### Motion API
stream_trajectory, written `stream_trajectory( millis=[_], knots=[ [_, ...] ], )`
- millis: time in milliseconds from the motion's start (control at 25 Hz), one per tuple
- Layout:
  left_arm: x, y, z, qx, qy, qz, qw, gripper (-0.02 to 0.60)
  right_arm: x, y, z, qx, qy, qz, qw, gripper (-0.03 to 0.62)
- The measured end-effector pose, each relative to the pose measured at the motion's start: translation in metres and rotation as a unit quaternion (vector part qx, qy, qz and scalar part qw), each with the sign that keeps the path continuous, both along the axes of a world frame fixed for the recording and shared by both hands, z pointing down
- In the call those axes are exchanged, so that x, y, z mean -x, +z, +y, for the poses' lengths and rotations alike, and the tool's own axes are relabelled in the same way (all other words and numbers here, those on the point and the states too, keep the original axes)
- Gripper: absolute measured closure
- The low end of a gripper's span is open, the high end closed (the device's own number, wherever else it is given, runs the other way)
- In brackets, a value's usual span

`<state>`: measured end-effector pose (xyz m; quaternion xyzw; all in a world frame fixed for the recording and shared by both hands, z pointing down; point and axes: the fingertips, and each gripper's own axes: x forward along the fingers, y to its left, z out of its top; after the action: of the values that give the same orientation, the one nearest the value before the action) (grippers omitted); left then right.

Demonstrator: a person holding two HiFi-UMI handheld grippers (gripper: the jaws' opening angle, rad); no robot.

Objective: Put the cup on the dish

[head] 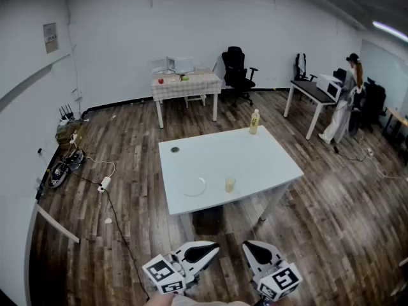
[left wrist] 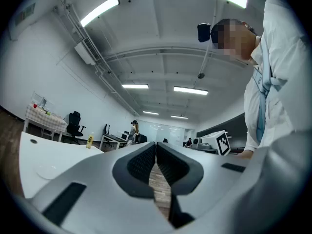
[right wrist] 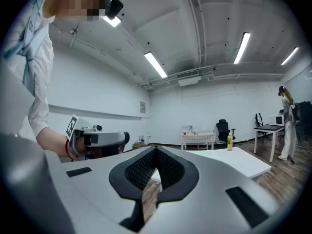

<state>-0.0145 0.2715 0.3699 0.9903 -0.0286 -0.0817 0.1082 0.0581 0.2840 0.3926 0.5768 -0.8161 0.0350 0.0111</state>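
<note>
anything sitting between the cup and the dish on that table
Nothing visible does. The small clear cup of yellowish liquid stands beside the flat round white dish, with only bare white table between them. The yellow bottle stands at the far edge, off that path.

White table (head: 268, 161) as landmark, on dark wood floor (head: 331, 234). On its far right corner: yellow bottle (head: 254, 122), upright. Near its far left edge: small dark round object (head: 174, 150). Under its near edge: black box (head: 208, 220). Beyond it: checked-cloth table (head: 186, 85), black office chair (head: 237, 69) alongside. Right of it: desk (head: 309, 91) with white microwave (head: 329, 87), person (head: 344, 107) standing close by. Left of it, on the floor: power strip (head: 103, 183).
</note>
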Motion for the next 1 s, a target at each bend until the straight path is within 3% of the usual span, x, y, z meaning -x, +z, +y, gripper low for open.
stream_trajectory(
  millis=[600,840,1000],
  knots=[
    [-0.003,0.004,0.001,0.004,0.008,-0.005,0.9999,0.569,-0.004,0.003,0.0,-0.002,0.002,-0.006,1.0,0.563],
    [-0.003,0.007,0.003,0.005,0.014,-0.007,0.9999,0.569,0.001,-0.006,0.003,-0.029,-0.022,-0.061,0.997,0.56],
    [-0.004,0.007,0.006,0.005,0.016,-0.008,0.9998,0.569,0.005,0.0,0.004,-0.018,-0.035,-0.046,0.998,0.56]
  ],
)
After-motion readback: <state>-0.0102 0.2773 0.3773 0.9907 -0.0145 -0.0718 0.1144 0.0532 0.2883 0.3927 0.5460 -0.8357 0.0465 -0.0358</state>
